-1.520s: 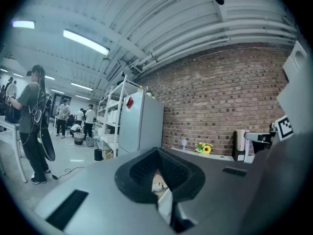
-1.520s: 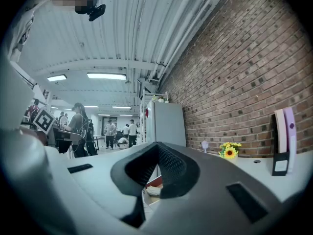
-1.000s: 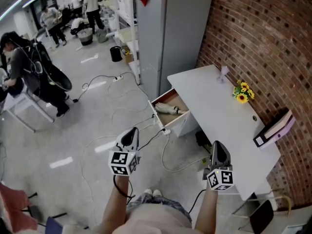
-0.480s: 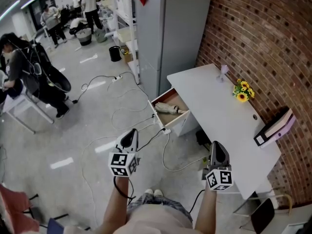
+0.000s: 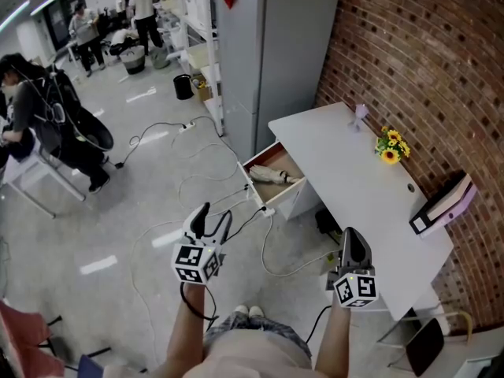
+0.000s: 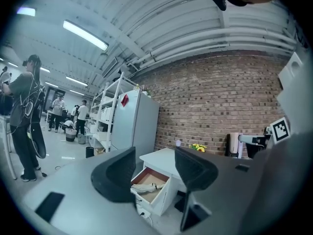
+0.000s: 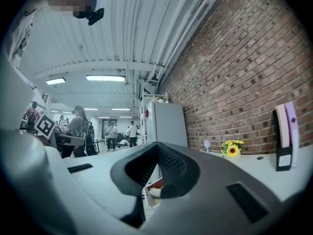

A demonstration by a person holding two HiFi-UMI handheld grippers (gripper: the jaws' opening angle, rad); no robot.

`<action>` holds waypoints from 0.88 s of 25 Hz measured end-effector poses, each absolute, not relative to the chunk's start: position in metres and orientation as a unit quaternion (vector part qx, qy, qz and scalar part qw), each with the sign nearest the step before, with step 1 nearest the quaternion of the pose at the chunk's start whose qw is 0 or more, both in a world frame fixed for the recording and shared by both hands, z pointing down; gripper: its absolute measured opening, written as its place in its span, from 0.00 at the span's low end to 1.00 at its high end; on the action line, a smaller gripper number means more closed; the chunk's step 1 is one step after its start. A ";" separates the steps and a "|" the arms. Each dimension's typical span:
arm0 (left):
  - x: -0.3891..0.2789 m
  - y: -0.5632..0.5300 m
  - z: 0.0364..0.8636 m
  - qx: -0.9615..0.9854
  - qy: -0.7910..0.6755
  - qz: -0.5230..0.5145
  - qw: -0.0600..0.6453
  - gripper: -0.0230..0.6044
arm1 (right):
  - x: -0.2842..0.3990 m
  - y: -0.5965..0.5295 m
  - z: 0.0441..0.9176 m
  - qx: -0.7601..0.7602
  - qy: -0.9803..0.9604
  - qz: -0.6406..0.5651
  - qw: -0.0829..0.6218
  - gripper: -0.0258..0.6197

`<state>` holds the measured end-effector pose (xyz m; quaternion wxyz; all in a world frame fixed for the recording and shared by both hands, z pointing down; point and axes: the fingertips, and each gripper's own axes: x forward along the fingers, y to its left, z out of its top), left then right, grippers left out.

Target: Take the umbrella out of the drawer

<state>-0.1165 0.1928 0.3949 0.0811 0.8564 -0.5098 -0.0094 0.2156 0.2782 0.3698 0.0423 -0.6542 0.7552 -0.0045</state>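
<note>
Along the brick wall (image 5: 425, 61) on the right stands a white desk (image 5: 354, 187), and next to its far end rises a tall grey fridge (image 5: 272, 53). At that end of the desk 1 drawer (image 5: 253, 181) is pulled well out over the floor (image 5: 142, 211). The umbrella (image 5: 276, 176) lies inside it, folded and pale, stretched across the drawer's brown bottom. On the desktop a small bunch of yellow flowers (image 5: 391, 150) sits close to the wall, and a binder (image 5: 442, 205) lies nearer the person's end. Loose cables (image 5: 197, 187) trail over the floor in front of the drawer. Far off on the left a person (image 5: 47, 116) sits on a chair. Both tools are held out level in front of the person's body, well apart from the drawer. The left gripper (image 5: 217, 213) has just been opening its jaws; they now stand spread with nothing between the pads, and in the left gripper view (image 6: 155, 155) the open drawer (image 6: 159, 197) and the umbrella (image 6: 149, 185) show far beyond the gap. The right gripper (image 5: 351, 235) hangs beside the desk's near end with its 2 jaws pressed together on nothing, as the right gripper view (image 7: 157, 148) makes plain
</note>
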 end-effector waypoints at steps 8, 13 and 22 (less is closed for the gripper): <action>-0.136 0.184 0.391 0.849 -0.521 -0.041 0.075 0.62 | 0.211 0.273 0.370 -0.657 0.752 -0.005 0.050 0.07; -0.151 0.175 0.391 0.840 -0.536 -0.041 0.071 0.66 | 0.202 0.264 0.368 -0.656 0.752 -0.007 0.056 0.07; -0.172 0.165 0.406 0.838 -0.540 -0.034 0.070 0.66 | 0.175 0.252 0.378 -0.651 0.757 -0.004 0.054 0.07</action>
